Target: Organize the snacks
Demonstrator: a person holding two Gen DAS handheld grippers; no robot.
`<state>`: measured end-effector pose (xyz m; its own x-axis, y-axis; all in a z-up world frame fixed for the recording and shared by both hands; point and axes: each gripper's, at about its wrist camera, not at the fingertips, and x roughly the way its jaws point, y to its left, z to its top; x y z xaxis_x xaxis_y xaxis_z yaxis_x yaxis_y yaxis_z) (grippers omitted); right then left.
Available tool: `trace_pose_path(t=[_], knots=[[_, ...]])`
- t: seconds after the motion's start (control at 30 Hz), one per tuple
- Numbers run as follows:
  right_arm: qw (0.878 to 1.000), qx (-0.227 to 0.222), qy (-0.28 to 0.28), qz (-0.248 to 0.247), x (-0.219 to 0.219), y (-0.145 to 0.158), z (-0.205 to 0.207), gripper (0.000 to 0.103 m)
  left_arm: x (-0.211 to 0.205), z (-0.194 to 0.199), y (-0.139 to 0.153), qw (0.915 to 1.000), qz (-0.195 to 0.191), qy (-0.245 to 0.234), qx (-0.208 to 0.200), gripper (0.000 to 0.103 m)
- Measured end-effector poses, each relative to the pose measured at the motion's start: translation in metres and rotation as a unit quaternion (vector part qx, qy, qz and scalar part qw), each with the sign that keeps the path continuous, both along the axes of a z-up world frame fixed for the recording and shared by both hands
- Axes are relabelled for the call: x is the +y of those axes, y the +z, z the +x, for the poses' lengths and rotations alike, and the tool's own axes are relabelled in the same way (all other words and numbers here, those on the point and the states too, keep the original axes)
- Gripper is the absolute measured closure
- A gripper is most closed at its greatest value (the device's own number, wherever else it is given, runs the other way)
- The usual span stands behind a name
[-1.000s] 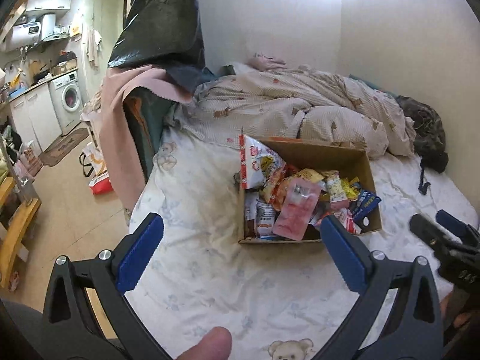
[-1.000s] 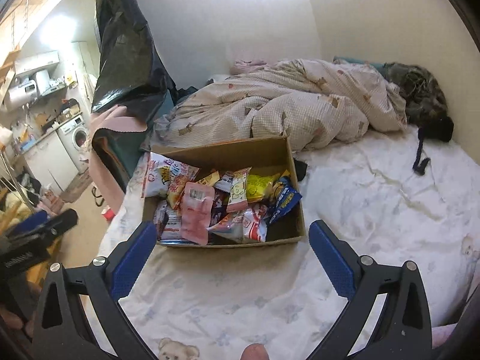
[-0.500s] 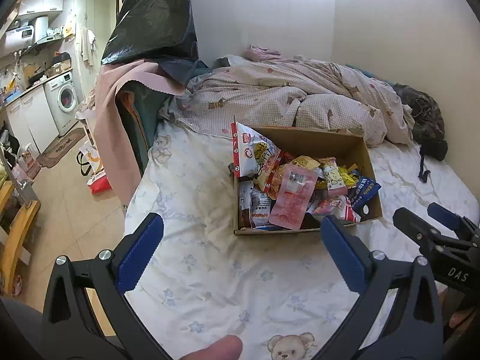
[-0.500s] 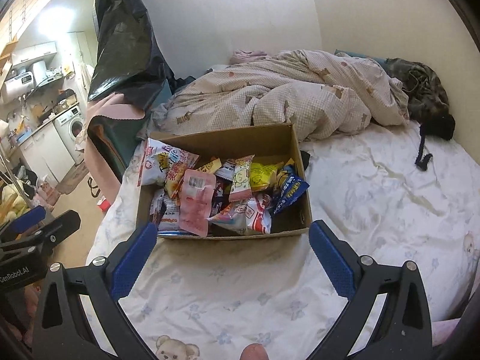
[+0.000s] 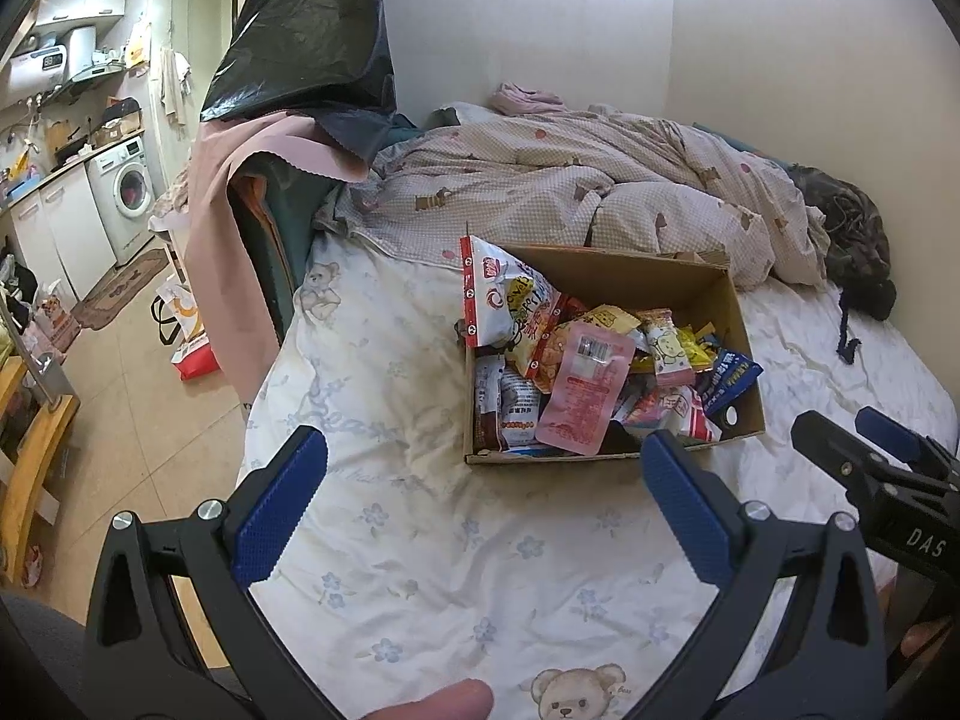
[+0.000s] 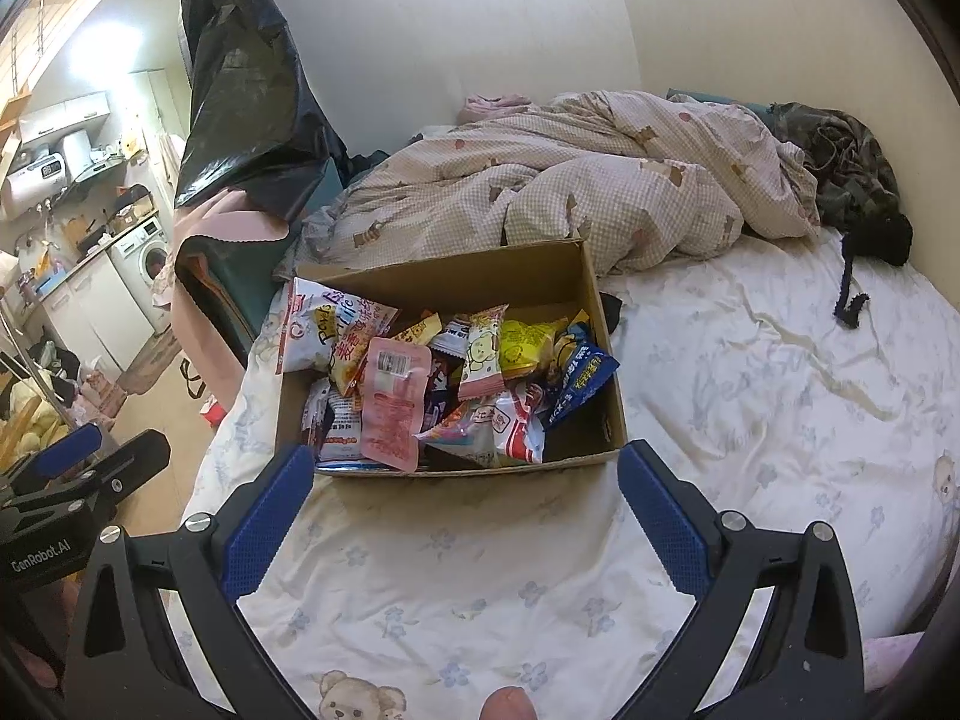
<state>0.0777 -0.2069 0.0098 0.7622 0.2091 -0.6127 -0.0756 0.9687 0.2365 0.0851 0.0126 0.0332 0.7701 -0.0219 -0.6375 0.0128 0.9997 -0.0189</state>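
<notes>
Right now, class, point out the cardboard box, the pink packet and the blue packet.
cardboard box (image 6: 456, 279): right wrist view, bare inner back wall.
pink packet (image 6: 393, 405): right wrist view, middle of its face.
blue packet (image 6: 581, 381): right wrist view, printed front.

I've brought both grippers in toward the cardboard box (image 6: 603, 414); it fills more of each view than a second ago. In the right wrist view its near edge now sits just ahead of the right gripper (image 6: 467, 516) (before, well beyond it). The left gripper (image 5: 483, 513) has closed in likewise, perhaps swinging slightly rightward, though fisheye distortion clouds that.
</notes>
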Motion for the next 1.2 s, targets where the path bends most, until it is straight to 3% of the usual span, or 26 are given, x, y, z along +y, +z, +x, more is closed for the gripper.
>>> trace_pose_path(t=[1.2], knots=[[1.0,0.001,-0.004,0.0,0.0039,-0.002,-0.0028,0.0,0.0035,0.0004,-0.0014,1.0,-0.004,0.0,0.006,0.0]])
